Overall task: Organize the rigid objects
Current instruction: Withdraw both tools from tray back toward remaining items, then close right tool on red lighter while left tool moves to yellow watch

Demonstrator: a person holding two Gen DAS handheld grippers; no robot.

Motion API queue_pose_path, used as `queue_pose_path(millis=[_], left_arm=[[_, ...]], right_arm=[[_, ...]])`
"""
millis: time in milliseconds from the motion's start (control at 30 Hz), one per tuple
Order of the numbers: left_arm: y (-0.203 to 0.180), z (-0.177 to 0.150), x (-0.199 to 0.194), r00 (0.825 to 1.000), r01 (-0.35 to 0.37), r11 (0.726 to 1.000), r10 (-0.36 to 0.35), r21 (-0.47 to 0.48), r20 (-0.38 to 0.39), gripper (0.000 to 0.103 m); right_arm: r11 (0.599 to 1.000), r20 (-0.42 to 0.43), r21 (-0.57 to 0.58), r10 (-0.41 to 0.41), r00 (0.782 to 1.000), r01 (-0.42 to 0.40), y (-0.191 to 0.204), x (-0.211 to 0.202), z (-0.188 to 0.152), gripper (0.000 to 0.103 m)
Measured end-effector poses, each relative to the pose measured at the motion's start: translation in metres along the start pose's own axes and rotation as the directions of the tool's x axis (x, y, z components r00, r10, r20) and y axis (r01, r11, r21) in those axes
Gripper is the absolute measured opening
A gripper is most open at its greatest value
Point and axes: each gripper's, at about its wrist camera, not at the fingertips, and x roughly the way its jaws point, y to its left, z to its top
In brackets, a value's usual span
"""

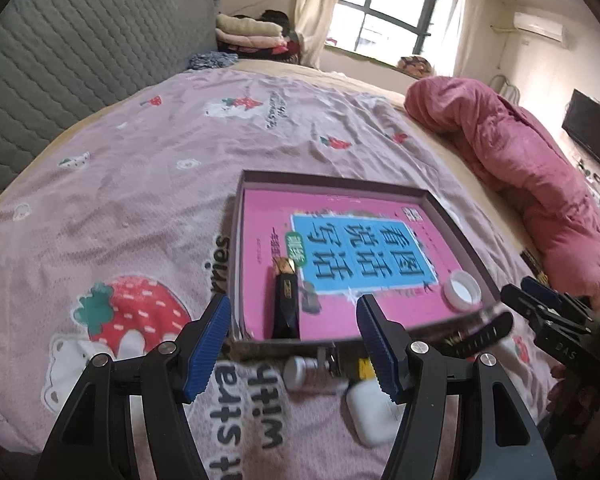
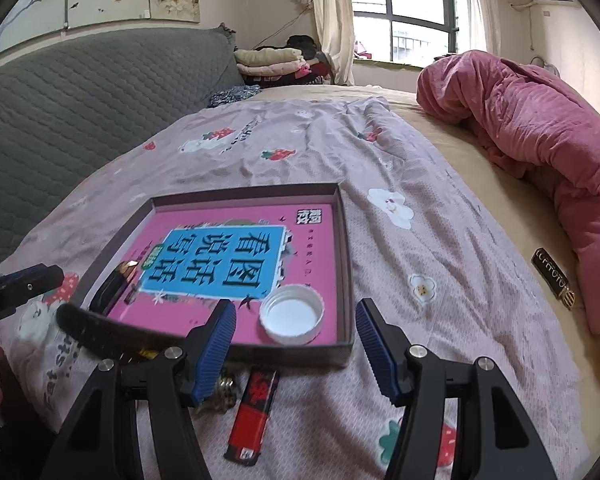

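On the strawberry sheet point(image 2: 440, 240), we hold left gripper point(image 1: 294, 346) and right gripper point(image 2: 296, 346) wide open — both empty, shallow box point(image 2: 346, 248) rim just ahead, bare bedding rightward — book point(image 2: 220, 256) cover reads 看图说话写话.

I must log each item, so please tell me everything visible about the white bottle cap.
The white bottle cap is round, plastic-looking, with a ribbed outer wall. It lies upside down, hollow side up, empty inside. It rests on the pink book cover in the near right corner of the shallow box. No gripper touches it.
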Motion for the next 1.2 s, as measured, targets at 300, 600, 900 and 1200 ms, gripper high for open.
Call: queue_pose_path(millis=[300,600,900,1200], left_arm=[[-0.015,-0.022,-0.005,0.997,0.039,0.999,-0.036,0.033,-0.067,0.067],[-0.025,-0.039,-0.012,0.991,0.085,0.995,-0.080,0.046,-0.108,0.067],[-0.029,-0.046,-0.006,0.982,0.111,0.993,-0.103,0.044,-0.159,0.067],[-0.030,-0.052,0.000,0.967,0.158,0.987,-0.153,0.009,-0.201,0.067]], right_arm=[[1.000,-0.011,0.007,0.016,1.000,-0.016,0.006,-0.016,-0.010,0.062],[0.997,-0.063,0.075,0.031,0.998,-0.026,-0.004,-0.030,-0.022,0.062],[0.996,-0.137,0.085,0.022,0.990,-0.010,-0.001,-0.028,-0.037,0.062],[0.999,-0.166,0.043,0.013,0.986,-0.006,0.012,-0.027,-0.045,0.062]])
